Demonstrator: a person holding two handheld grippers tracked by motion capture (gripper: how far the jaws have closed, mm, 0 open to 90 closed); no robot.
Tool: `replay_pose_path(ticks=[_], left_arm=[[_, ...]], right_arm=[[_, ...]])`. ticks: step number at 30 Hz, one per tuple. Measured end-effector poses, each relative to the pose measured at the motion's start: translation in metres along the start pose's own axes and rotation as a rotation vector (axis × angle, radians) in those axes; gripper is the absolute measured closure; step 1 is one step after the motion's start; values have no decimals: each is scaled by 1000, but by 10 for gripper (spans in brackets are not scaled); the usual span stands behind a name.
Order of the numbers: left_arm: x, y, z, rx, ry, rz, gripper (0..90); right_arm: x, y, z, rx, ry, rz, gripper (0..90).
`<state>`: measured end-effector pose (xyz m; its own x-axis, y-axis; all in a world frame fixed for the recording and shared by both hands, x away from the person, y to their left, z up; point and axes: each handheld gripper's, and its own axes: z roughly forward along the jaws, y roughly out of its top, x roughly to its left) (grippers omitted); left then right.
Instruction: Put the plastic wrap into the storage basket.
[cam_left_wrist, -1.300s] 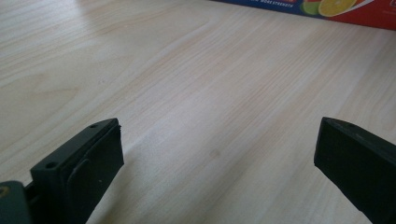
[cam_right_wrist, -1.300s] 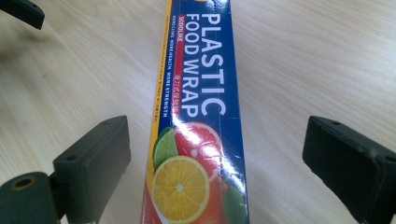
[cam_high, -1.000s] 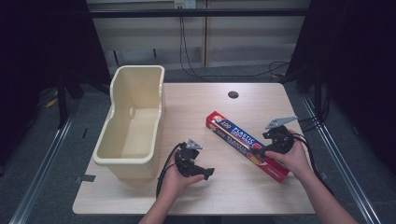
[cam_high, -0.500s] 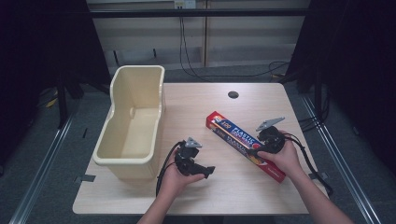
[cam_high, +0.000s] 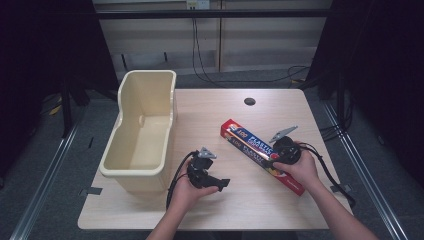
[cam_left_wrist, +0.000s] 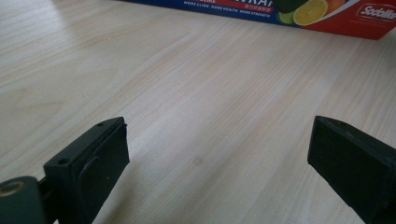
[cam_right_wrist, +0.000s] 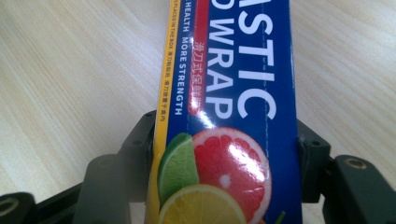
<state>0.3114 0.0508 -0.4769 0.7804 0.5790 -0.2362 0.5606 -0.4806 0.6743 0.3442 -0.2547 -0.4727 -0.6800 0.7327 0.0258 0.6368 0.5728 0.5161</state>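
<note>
**Blue-and-red carton clamped at the right of the table**

Blue and red cardboard, long and narrow, the plastic wrap box (cam_high: 262, 155) lies flat and slantwise on the right half of the pale wooden table (cam_high: 235, 210), its far end pointing left and away. The right gripper (cam_high: 276, 159) sits across the box toward its near end; its jaws have just been closing, and in the right gripper view one black jaw presses on each long side of the box (cam_right_wrist: 233, 107), beside the printed citrus slices.

The left gripper (cam_high: 215, 183) rests low at the near middle of the table, well apart from the box, jaws standing wide with only bare wood between them; the left gripper view shows the box (cam_left_wrist: 299, 11) beyond.

A cream plastic tub (cam_high: 122, 167) stands at the table's left edge, just beside the left hand. A dark round hole (cam_high: 249, 101) marks the far side. Grey floor, cables and dark curtains surround the table.
</note>
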Motion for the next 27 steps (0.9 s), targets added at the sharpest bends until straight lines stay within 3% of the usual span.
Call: replay_pose_path(ticks=[2,7,9,11,13,16,18,22,27], left_arm=[[0,1,-1,6,2,13,57],[2,6,-4,2,-11,12,58],[3,9,-5,17,-26,26,59],[1,13,-7,11,-27,35,58],[-1,18,-10,-2,-27,45,58],[-3,29,-14,13,-40,67,58],[-5,37,-17,7,-29,95,58],[-8,54,-23,8,-51,124,57],[-7,76,-26,34,-49,185,52]], right_arm=[[0,1,-1,6,7,15,412],[-3,2,-4,5,37,-17,422],[-3,3,-7,-13,57,-22,423],[-4,4,-12,-43,75,-36,423],[-2,5,-17,-40,87,-50,422],[1,4,-20,-45,84,-114,421],[2,2,-22,-45,114,-116,420],[4,-1,-29,-32,119,-140,420],[5,-2,-33,-45,164,-177,419]])
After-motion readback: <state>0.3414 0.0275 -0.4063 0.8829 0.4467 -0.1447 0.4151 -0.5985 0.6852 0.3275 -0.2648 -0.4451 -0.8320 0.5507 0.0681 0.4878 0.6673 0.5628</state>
